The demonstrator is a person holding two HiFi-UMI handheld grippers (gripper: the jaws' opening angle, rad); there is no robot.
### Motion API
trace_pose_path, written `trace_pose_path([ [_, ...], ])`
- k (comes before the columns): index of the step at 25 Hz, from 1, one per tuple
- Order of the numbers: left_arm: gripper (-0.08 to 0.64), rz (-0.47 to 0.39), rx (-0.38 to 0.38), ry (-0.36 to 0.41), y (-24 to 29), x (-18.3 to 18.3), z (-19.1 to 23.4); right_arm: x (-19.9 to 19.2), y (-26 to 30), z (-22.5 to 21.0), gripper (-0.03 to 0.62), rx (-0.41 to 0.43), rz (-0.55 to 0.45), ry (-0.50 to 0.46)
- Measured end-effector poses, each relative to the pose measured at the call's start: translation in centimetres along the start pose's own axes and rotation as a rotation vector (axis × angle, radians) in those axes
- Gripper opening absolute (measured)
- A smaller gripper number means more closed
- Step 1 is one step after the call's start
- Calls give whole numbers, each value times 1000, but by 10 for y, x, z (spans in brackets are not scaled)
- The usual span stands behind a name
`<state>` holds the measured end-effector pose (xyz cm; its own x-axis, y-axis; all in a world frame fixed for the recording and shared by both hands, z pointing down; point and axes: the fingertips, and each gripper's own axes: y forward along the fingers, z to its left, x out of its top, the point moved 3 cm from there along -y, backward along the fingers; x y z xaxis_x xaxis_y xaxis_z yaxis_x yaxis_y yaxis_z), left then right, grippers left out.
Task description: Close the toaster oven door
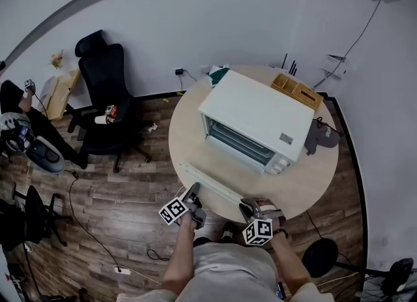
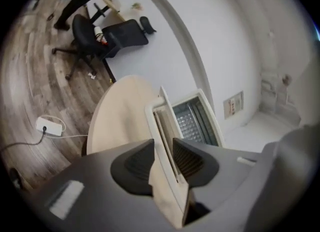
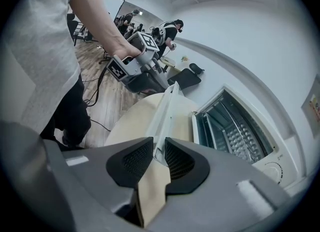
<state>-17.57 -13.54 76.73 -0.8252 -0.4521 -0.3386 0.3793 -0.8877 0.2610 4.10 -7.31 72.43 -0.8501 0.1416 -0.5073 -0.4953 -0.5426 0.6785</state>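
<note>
**Toaster oven door, let down open, taken at both ends of its free rim.** At left, over the near edge of the round table (image 1: 186, 134), the left gripper (image 1: 194, 196) meets the free rim of the door (image 1: 212, 180) toward its left end. Seen along its own jaws, its dark ribbed pads (image 2: 137, 163) stand close together with the white rim between them. They appear to pinch it, with the rim lying hard against the right-hand pad. The door lies let down toward the person. Its long axis runs from left to right between the two hands, and its hinged edge is on the far side, at the mouth of the toaster oven (image 1: 260, 115). At right, the right gripper (image 1: 253, 208) takes the same rim near its right end, its pads narrowed onto the white edge with no gap showing. Neither hand is the nearer, since each has one end. The oven's open mouth lies beyond the fingers, so closing would presumably call for both ends to rise and swing away together about the hinge. Lifting the two ends unevenly might twist the door.
</note>
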Motion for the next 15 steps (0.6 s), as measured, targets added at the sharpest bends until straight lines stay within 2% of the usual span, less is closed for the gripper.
trace_pose_path([
  [2, 169, -19, -40, -66, 3, -2, 6, 0, 0, -1, 74, -3, -1, 0],
  [6, 175, 14, -118, -148, 13, -21, 5, -2, 0, -2, 74, -5, 6, 5],
  [9, 178, 27, -118, -177, 20, -30, 5, -3, 0, -3, 74, -11, 7, 14],
  [12, 178, 44, -161, -213, 31, -41, 0, -5, -2, -3, 74, -18, 9, 36],
  [15, 178, 52, -171, -227, 36, -49, -5, -4, -4, -1, 74, -19, 12, 51],
])
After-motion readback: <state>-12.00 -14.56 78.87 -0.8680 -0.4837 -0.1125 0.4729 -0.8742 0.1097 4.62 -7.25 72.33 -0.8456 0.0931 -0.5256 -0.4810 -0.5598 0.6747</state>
